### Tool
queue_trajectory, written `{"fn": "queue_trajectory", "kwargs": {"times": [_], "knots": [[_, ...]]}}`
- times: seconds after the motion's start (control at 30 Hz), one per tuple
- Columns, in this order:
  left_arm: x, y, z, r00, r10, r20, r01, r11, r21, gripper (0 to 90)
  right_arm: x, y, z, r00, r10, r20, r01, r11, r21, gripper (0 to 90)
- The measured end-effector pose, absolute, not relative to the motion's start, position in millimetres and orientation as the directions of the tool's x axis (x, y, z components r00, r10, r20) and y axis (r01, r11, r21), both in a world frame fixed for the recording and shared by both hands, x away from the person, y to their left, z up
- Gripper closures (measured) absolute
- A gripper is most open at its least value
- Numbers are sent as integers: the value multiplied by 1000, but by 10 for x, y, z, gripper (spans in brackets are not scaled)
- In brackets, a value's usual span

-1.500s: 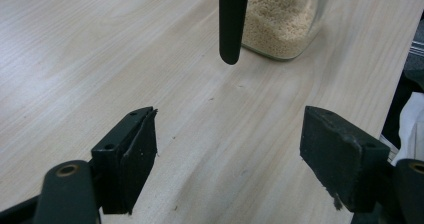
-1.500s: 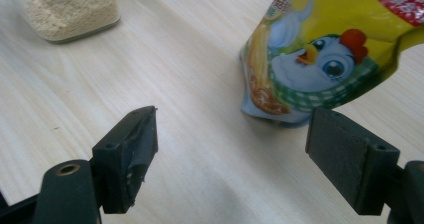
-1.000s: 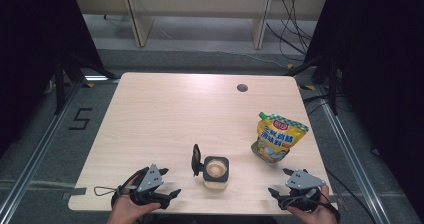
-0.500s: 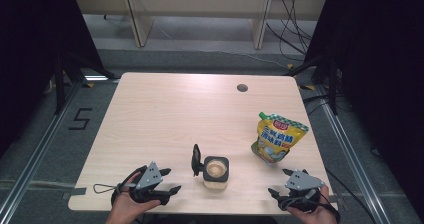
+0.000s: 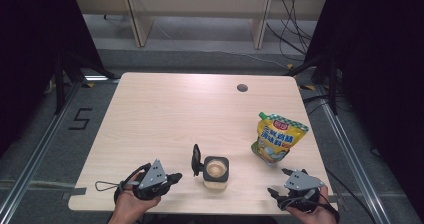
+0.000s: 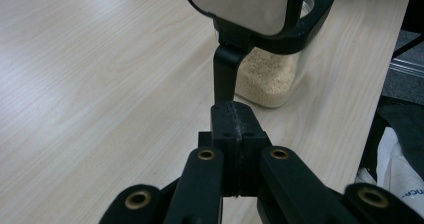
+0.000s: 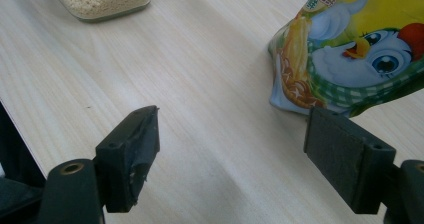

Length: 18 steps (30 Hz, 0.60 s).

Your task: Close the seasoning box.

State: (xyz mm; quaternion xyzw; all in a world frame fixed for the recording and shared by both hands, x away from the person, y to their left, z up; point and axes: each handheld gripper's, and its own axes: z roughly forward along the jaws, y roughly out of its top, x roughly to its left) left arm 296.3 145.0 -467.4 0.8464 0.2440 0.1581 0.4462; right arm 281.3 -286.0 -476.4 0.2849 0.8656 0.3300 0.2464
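Left claw [image 6: 235,129] closed on nothing, its jaws having just shut; right claw [image 7: 232,156] gapes empty. Just ahead of the left claw, at the worktop's [image 5: 165,114] near edge, stands the granule jar [image 5: 216,172], lid flipped open: probably rigid, weighty; grasp its flat sides. Yellow pouch [image 5: 278,138] unmoved.
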Motion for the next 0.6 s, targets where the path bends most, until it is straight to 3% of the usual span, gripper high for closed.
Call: {"fn": "queue_trajectory", "kwargs": {"times": [0.6], "knots": [[3060,1154,-4390,859,502,95,208,-514,832,892,2813,-2855,-4778,-717,659,-229,343,619,707,235]]}}
